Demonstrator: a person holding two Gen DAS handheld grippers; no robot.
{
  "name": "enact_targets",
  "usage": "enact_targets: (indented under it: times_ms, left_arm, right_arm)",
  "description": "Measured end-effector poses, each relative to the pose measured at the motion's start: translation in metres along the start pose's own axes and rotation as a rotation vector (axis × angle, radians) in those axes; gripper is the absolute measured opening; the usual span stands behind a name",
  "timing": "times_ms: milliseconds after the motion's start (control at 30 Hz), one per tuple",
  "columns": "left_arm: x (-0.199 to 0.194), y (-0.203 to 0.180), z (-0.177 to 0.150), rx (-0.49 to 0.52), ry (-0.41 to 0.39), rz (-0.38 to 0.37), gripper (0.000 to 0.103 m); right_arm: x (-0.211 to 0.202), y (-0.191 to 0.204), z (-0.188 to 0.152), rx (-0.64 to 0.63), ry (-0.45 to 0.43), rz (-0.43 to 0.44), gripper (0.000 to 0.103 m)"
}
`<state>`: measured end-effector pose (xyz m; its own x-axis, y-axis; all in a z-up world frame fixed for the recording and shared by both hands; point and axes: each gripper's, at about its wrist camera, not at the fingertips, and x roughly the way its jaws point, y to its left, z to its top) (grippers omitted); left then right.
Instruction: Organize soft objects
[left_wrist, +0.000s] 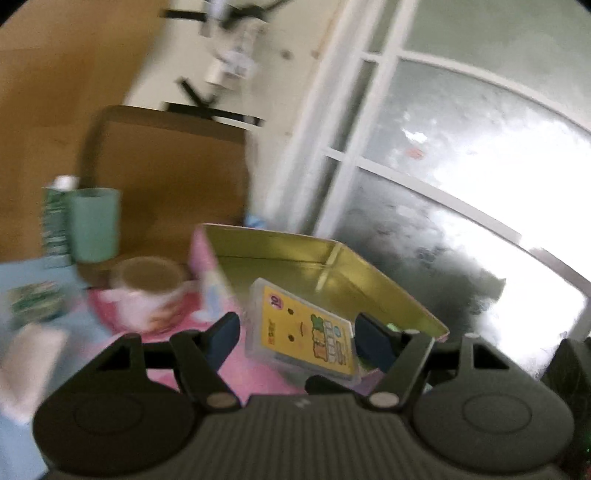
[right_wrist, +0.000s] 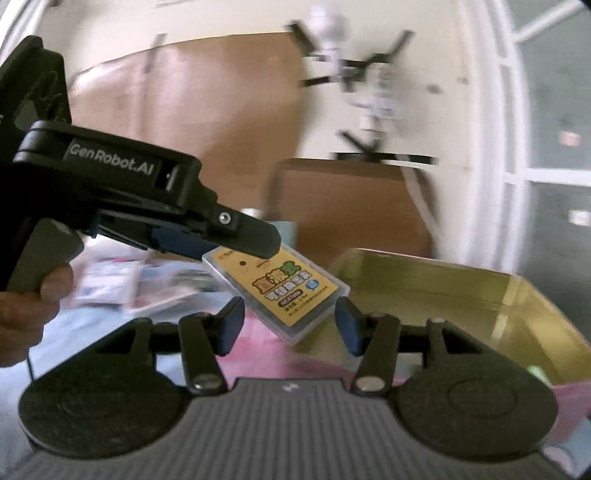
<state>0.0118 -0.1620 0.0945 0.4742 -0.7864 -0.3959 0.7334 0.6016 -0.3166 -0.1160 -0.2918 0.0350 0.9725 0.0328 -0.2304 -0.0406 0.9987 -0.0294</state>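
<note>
A clear flat case with a yellow cartoon label hangs in the air, pinched at one end by my left gripper, which enters the right wrist view from the left. In the left wrist view the same case sits between the blue pads of my left gripper, over the pink cloth. An open gold-lined box stands just behind and right; it also shows in the left wrist view. My right gripper is open, its pads on either side of the case's lower end, not touching.
A pink mug on a pink saucer, a teal cup and a green-white carton stand left of the box. Brown cardboard backs the table. Loose packets lie on the light blue cloth. A window is at the right.
</note>
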Motion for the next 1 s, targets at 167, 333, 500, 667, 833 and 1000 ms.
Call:
enact_targets:
  times_ms: [167,333,500,667,833,1000]
  left_arm:
    - [0.061,-0.031,0.005,0.066,0.05,-0.004,0.081]
    - [0.078,-0.039,-0.003,0.126,0.063,0.061,0.082]
    - [0.051,-0.021,-0.012,0.093,0.045,0.08,0.084]
    - [0.011,0.002,-0.025,0.029,0.019,0.075,0.084]
    - [-0.042,0.031,-0.051,-0.01,-0.014,0.124,0.084]
    - [-0.093,0.082,-0.08,-0.123,-0.039,0.229,0.084]
  right_arm:
    - [0.007,-0.042,-0.008,0.059,0.026,-0.134,0.057]
    - [0.032,-0.071,-0.016,0.113,0.044,-0.274,0.058]
    - [0.027,-0.073,-0.02,0.159,0.03,-0.244,0.058]
    - [0.016,-0.066,-0.017,0.195,0.005,-0.222,0.058]
    - [0.017,-0.047,-0.005,0.173,-0.01,-0.161,0.058]
    - [0.026,-0.003,0.008,0.125,0.014,-0.005,0.058]
